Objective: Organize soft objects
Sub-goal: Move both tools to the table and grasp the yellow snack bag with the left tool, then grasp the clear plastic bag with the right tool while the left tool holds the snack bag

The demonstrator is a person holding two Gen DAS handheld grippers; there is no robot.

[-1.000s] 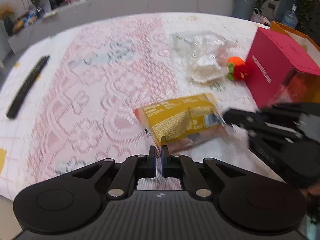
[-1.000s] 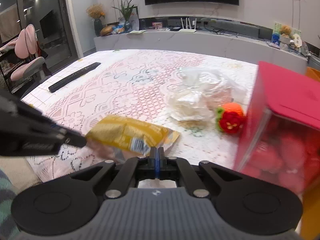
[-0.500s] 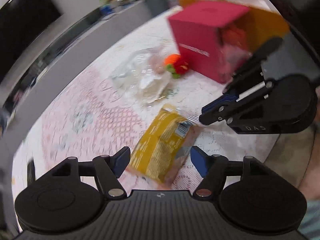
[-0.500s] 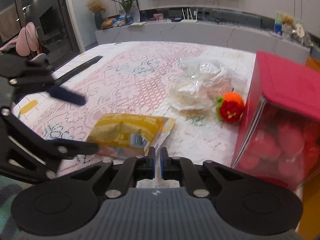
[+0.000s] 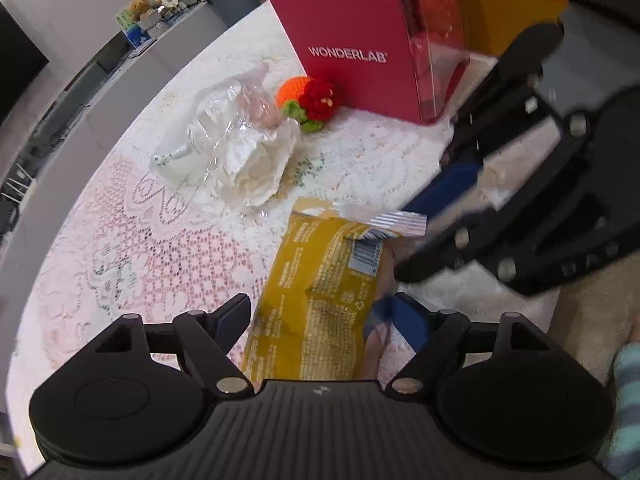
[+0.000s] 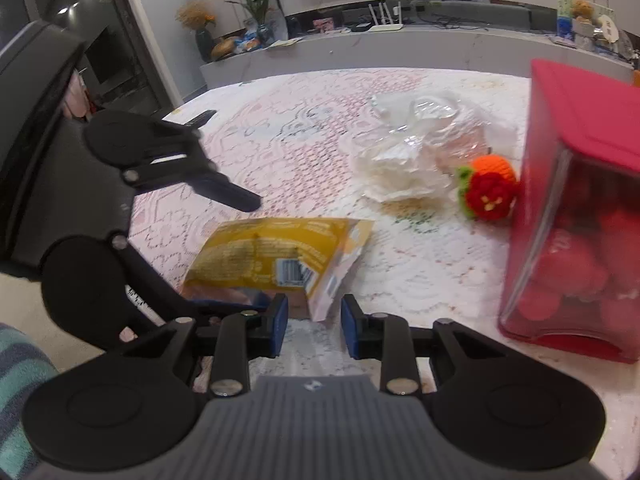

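A yellow snack packet (image 5: pixel 320 280) lies flat on the lace tablecloth; it also shows in the right wrist view (image 6: pixel 276 256). My left gripper (image 5: pixel 320 320) is open, its fingers on either side of the packet's near end. My right gripper (image 6: pixel 314 326) is open, with the packet's sealed corner between its pads; in the left wrist view it (image 5: pixel 424 236) comes in from the right at the packet's far end. A crumpled clear plastic bag (image 5: pixel 236 148) (image 6: pixel 416 148) and an orange-and-red crocheted toy (image 5: pixel 310 98) (image 6: pixel 488 188) lie beyond the packet.
A red box marked WONDERLAB (image 5: pixel 372 28) (image 6: pixel 576 208) stands at the right next to the toy, with an orange box (image 5: pixel 516 4) behind it. A black remote (image 6: pixel 200 118) lies at the far left of the table. The table edge (image 5: pixel 500 304) is near my grippers.
My left gripper opened and swung round to straddle the packet's near end. My right gripper opened from shut and closed in on the packet's sealed corner.
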